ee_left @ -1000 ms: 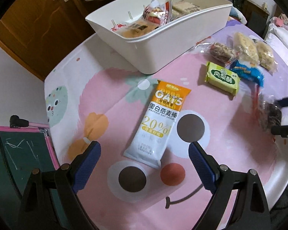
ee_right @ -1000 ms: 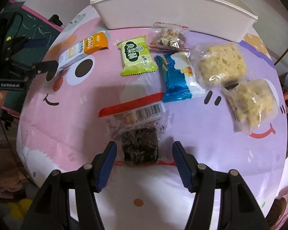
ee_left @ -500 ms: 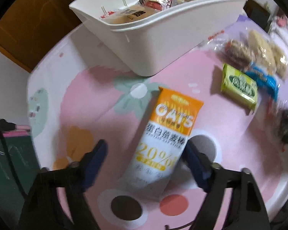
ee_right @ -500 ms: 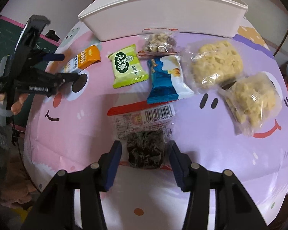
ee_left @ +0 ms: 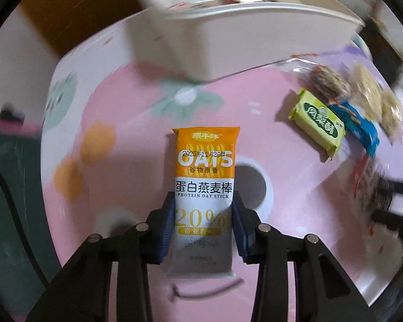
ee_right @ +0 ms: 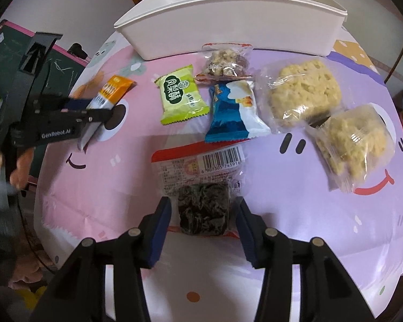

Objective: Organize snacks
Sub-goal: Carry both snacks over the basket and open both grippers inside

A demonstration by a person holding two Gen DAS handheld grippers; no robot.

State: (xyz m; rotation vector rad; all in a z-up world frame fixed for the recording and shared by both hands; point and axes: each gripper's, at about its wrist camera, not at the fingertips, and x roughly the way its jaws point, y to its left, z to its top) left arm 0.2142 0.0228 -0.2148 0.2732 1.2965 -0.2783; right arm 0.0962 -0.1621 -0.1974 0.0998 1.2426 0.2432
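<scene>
An orange-and-white oat bar [ee_left: 204,161] lies on the pink table cover, end toward the white bin [ee_left: 255,35]. My left gripper [ee_left: 203,201] points down over the bar's lower half. Its jaws are closing, and the blue pads [ee_left: 168,222] press both long edges of the wrapper. In the right wrist view the same bar [ee_right: 112,91] shows at far left. My right gripper [ee_right: 203,204] straddles a clear packet with a dark block [ee_right: 202,212]. Its jaws are closing, with small gaps left beside the block.
Between the two grippers lie a green packet [ee_right: 181,94], a blue-and-white packet [ee_right: 233,112], a nut packet [ee_right: 224,61] and two puffed-rice packs [ee_right: 303,88]. The bin [ee_right: 228,21] holds several snacks. A hand [ee_right: 16,171] holds the left tool beside a green chalkboard [ee_right: 2,61].
The left gripper came down onto the oat bar, rolled into line with it and brought its wide jaws in against it. The right jaws narrowed slightly around the dark packet.
</scene>
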